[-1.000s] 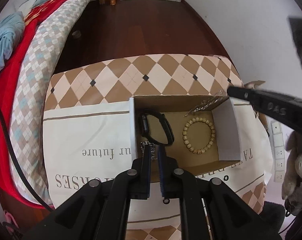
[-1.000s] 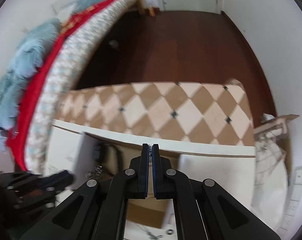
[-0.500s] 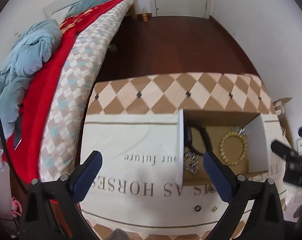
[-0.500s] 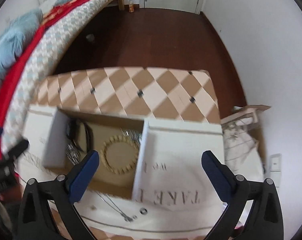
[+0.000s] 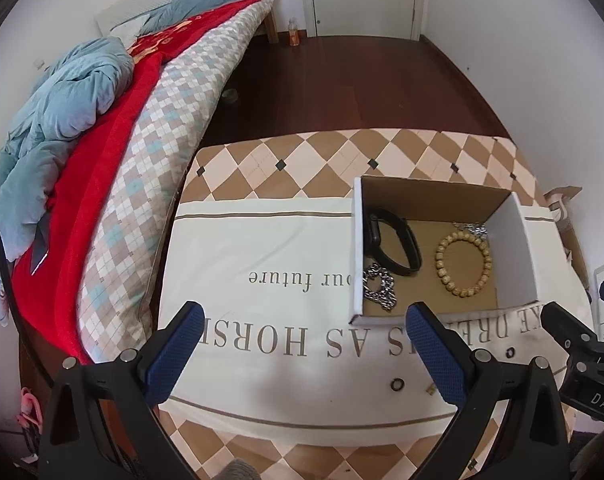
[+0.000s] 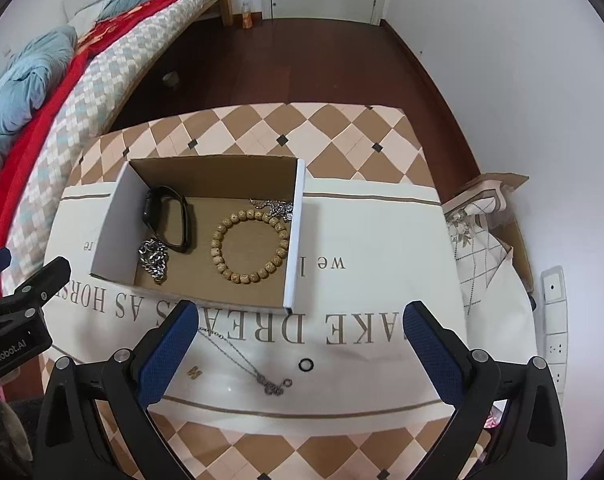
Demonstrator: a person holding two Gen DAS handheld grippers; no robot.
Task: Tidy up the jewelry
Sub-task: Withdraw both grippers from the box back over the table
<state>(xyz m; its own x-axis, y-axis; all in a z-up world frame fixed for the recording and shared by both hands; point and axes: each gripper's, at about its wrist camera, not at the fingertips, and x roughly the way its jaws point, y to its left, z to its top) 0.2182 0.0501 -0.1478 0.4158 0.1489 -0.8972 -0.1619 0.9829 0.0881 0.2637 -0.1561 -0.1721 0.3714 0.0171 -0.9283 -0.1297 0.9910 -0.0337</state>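
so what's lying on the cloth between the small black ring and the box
Bare cloth with printed letters; nothing rests between the ring and the box. The thin necklace lies off to the ring's left. Right wrist view.

The near wall of the cardboard box (image 5: 433, 312) cuts off the lower loops of the chunky silver chain (image 5: 378, 286), and its tall left wall hides part of the black band (image 5: 393, 246). Up in the far corner a silvery tangle (image 6: 276, 208) is too small to tell whether it is chain or pendant. On the printed cloth (image 6: 361, 300) the lettering runs under the box, so the words read broken. A tiny gold piece (image 6: 192, 372) by the thin necklace (image 6: 242, 362) is too small to name, and that necklace's upper end slips behind a blue pad. The bed (image 5: 114, 152) runs off the left edge.
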